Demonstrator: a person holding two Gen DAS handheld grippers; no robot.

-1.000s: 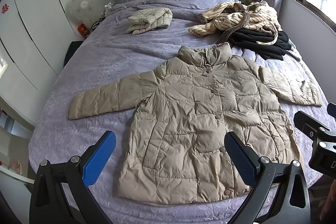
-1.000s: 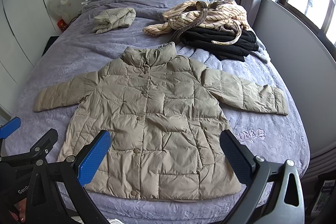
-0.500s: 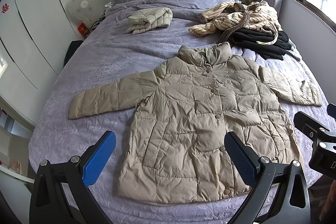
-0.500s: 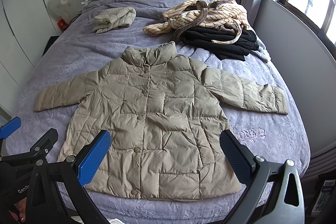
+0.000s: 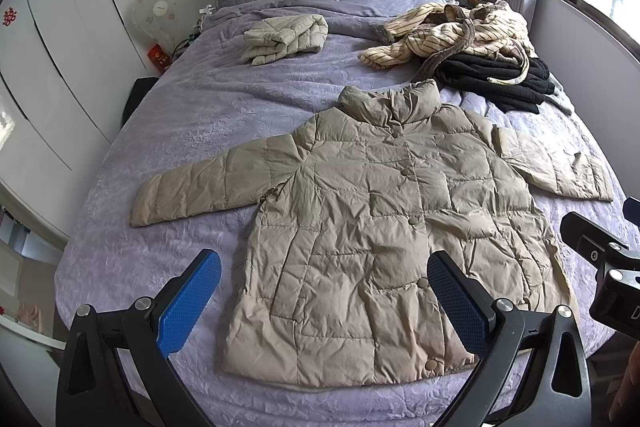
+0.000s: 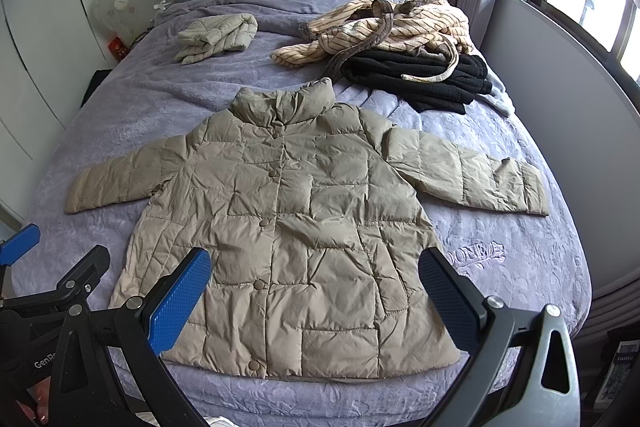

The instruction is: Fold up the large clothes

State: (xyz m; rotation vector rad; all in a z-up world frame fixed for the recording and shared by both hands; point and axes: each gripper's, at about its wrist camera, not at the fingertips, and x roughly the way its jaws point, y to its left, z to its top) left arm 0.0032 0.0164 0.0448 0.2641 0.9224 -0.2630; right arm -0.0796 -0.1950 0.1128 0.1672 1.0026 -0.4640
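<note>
A beige quilted jacket (image 5: pixel 380 227) lies face up and buttoned on a purple bed (image 5: pixel 192 115), sleeves spread out to both sides, flat and ready for a first fold. The left gripper (image 5: pixel 324 297) and right gripper (image 6: pixel 314 293) both hover above the hem at the bed's foot, jaws wide apart and holding nothing. Farther up the bed, well apart from the jacket, lie a folded beige garment (image 5: pixel 286 37) and a heap of striped and black clothes (image 5: pixel 472 47), apparently kept clear of the folding space.
</note>
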